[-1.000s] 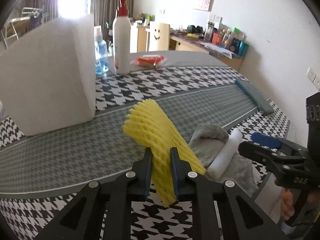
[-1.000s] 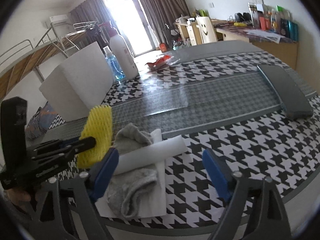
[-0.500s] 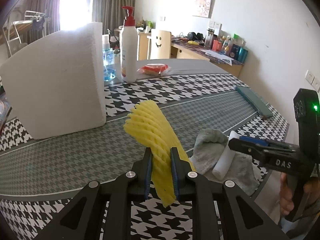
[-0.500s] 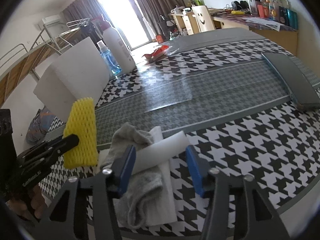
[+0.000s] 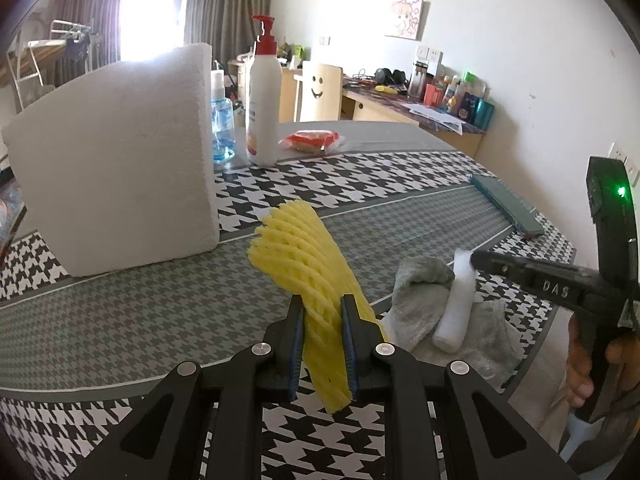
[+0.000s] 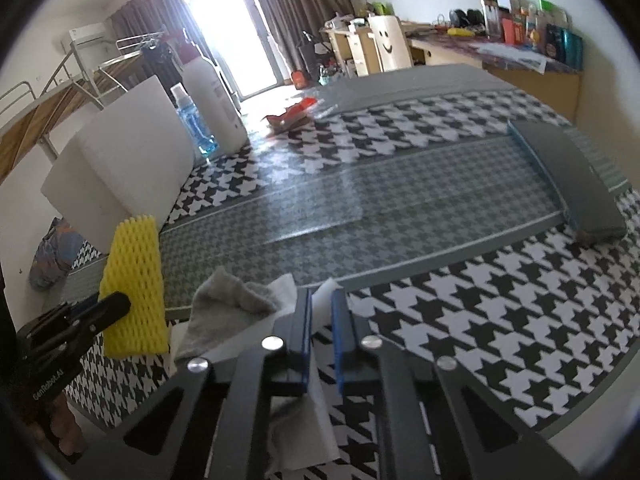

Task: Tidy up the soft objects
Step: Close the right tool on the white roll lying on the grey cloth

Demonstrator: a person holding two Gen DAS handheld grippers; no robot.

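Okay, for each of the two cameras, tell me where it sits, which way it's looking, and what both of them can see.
Left wrist: sits on the left gripper, looking forward and down over the table; its jaws clamp the yellow foam net, and the person's other hand shows at right.
Right wrist: sits on the right gripper, looking forward and down; its jaws are shut on the white roll, beside the grey cloth.
Shared: net, cloth, roll, white block, each other's gripper.
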